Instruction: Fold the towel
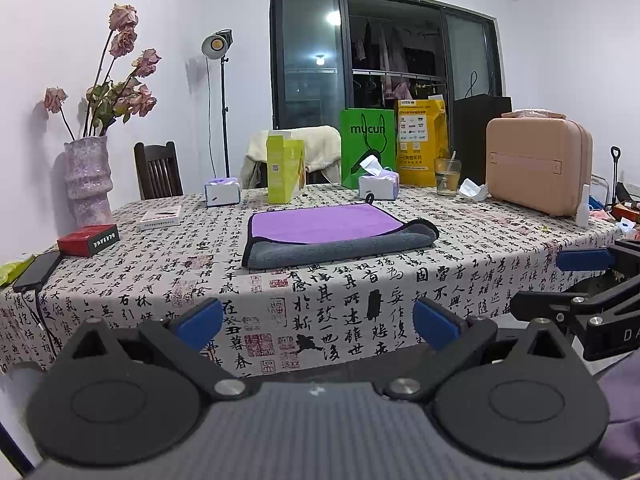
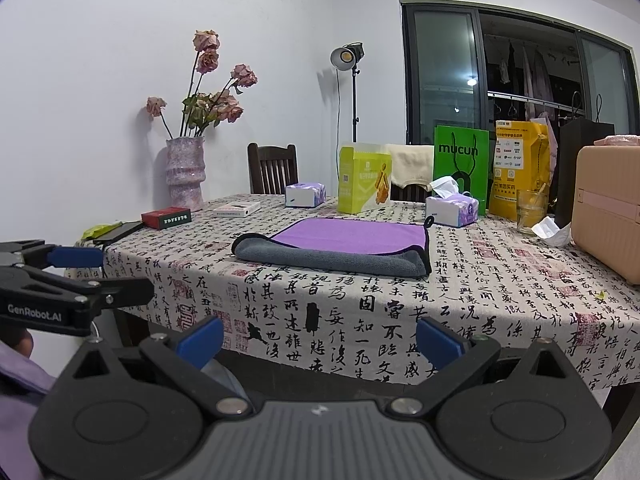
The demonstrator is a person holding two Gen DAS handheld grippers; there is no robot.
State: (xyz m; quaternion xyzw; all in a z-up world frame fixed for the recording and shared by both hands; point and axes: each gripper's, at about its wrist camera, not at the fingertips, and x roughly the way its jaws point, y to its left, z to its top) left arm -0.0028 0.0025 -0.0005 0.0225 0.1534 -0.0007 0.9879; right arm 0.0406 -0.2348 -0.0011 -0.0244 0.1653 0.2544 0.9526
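From the left wrist, the left gripper (image 1: 318,322) hangs off the near edge of the surface (image 1: 460,276), fingers (image 1: 199,318) spread wide and empty. The towel (image 1: 336,234), folded with purple on top of grey, lies mid-surface. Far behind it stand a yellow-green box (image 1: 285,171), a tissue pack (image 1: 378,184) and a green bag (image 1: 367,147); a pink case (image 1: 538,164) sits far right.

From the right wrist, the right gripper (image 2: 319,338) is likewise wide apart, holding nothing, short of the towel (image 2: 340,246). A vase (image 2: 185,172) stands far left, a red box (image 2: 166,217) near it.

Even, cool indoor light, lamp (image 1: 217,44) glare mirrored in the dark window (image 1: 384,56), soft shadows, fisheye-bent edges, sharp focus.
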